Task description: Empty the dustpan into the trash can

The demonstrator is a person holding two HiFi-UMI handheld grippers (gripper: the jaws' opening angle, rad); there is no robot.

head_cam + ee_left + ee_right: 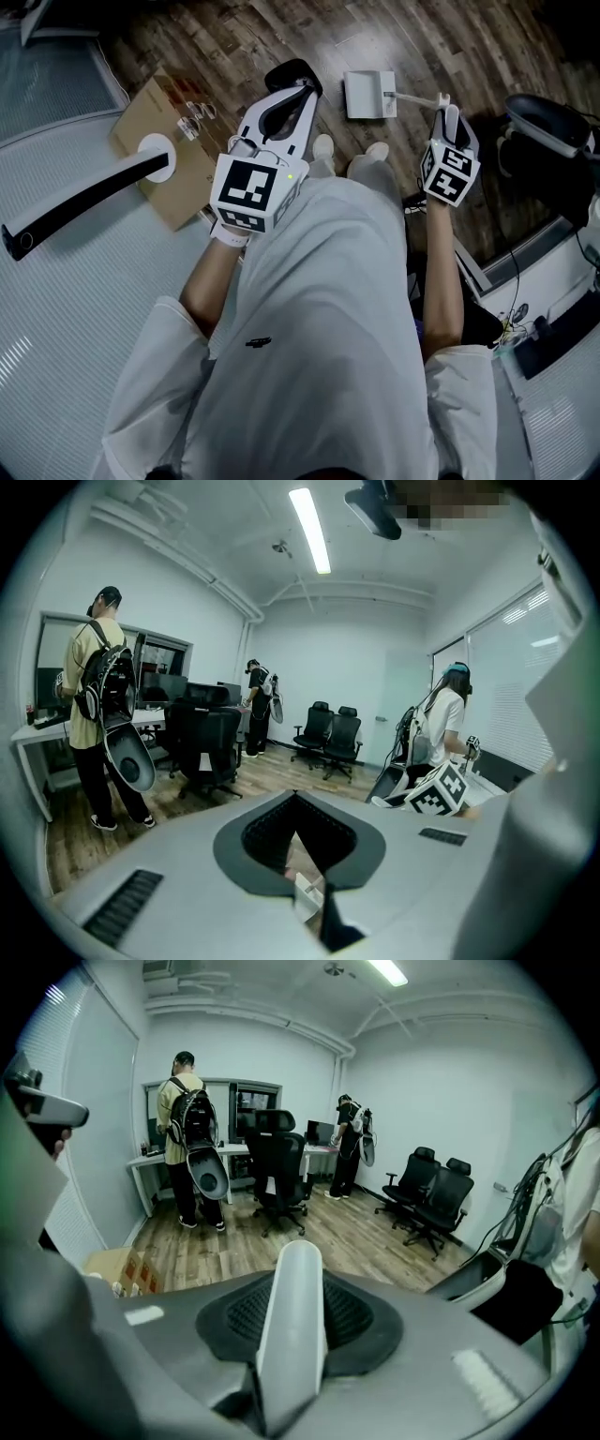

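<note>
Left gripper (292, 80) (296, 803): jaws clenched together with nothing between them, only a sliver of floor and something white showing through the gap behind the ribbed black pads. Right gripper (448, 112) (291, 1269): jaws partly apart and clamped on the dustpan (368, 94) handle (417, 97) (291, 1335), a smooth round white plastic tube that runs up between the textured dark pads. Biggest thing in the head view is the dark wood-plank floor (234, 37), matte, boards running diagonally. Next is a pale ribbed surface (75, 309) with a curved edge filling the left side; a long glossy black bar (84, 202) lies across it and ends at a white disc (157, 157). A brown cardboard box (141, 117), plain corrugated and tilted, sits just beside that disc. The dustpan itself is a flat, square white plastic tray, low by the floor just ahead of the pale shoes (323, 148) and right of the left gripper's tip. Can't tell whether it touches the floor. Its inside reads as blank white, contents not resolvable. A dark rounded shape (548, 122) at the right edge is cut off and I can't identify it. The person's shirt hides the floor under the body, and both gripper views look out at office chairs (431, 1194) and standing people (98, 705), not down at the pan.
</note>
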